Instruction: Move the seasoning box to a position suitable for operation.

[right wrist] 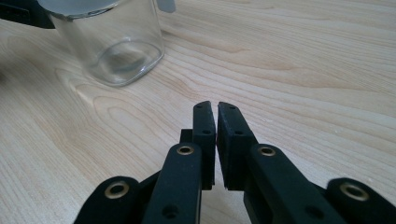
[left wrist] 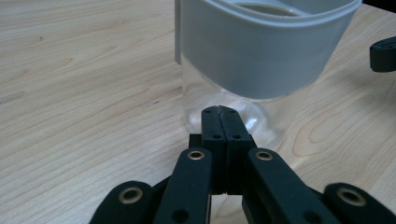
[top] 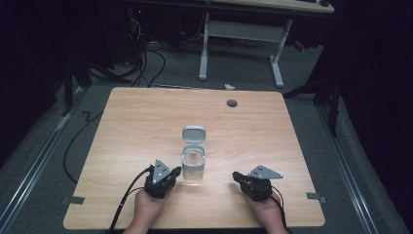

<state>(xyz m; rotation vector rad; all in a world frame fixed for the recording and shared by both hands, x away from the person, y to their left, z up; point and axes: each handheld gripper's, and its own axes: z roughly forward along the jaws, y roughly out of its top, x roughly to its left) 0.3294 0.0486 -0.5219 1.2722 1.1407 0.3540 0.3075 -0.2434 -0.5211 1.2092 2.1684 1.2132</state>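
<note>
A clear container (top: 194, 166) with a grey collar stands near the middle of the wooden table (top: 136, 117), its grey flip lid (top: 194, 134) standing open behind it. Up close it looks empty, glassy below (left wrist: 224, 100) and square-bottomed (right wrist: 116, 51). My left gripper (top: 176, 171) rests on the table just left of the container, jaws shut with nothing between them, tips (left wrist: 219, 110) almost at the glass. My right gripper (top: 235, 175) lies to the container's right, a hand's width off, jaws nearly together and holding nothing (right wrist: 215, 106).
A round grey grommet (top: 232, 103) sits near the table's far edge. Cables (top: 124, 204) trail off the front-left edge. A white desk frame (top: 241, 44) and dark floor lie beyond the table. Tape marks (top: 73, 200) sit by the front corners.
</note>
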